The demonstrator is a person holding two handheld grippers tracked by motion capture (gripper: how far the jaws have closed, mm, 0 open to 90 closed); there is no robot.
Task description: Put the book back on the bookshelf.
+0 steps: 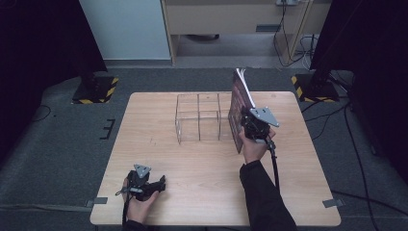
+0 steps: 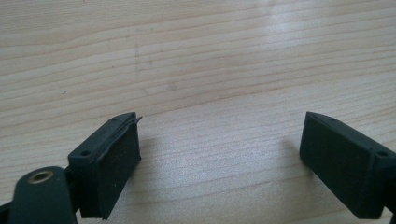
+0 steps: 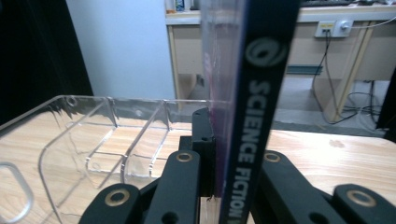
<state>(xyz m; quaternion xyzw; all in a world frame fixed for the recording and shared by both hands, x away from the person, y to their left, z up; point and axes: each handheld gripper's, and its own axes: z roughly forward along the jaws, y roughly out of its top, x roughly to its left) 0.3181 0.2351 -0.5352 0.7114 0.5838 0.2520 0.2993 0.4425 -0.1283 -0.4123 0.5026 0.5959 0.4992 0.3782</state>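
Gripping hand, right: the right gripper (image 1: 246,126) has its jaws clamped on a book (image 1: 239,108), held upright on its edge at the right end of the clear organizer (image 1: 199,118).
Right gripper view: the two black jaws press against both covers of the book (image 3: 254,112), one from each side; its dark spine faces the camera and reads "SCIENCE FICTION" in pale letters running down it.
Book's place, high view: it stands tall and slightly tilted, just beside the organizer's right wall, with pale page edges at the top; whether its bottom edge touches the table (image 1: 192,192) cannot be told.
Organizer, right gripper view: the clear organizer (image 3: 93,140) lies to the left of the book, its dividers and rounded front walls visible, detail that the high view leaves faint.
Resting hand, left: the left gripper (image 1: 155,184) lies low near the front left edge of the table, well apart from the book.
Left gripper view: the left gripper (image 2: 219,154) has its jaws spread wide with nothing between them, and bare wood grain (image 2: 210,70) runs under and beyond them.
Room, high view: grey carpet, cables and two stands with yellow-black striped bases flank the far corners of the table.
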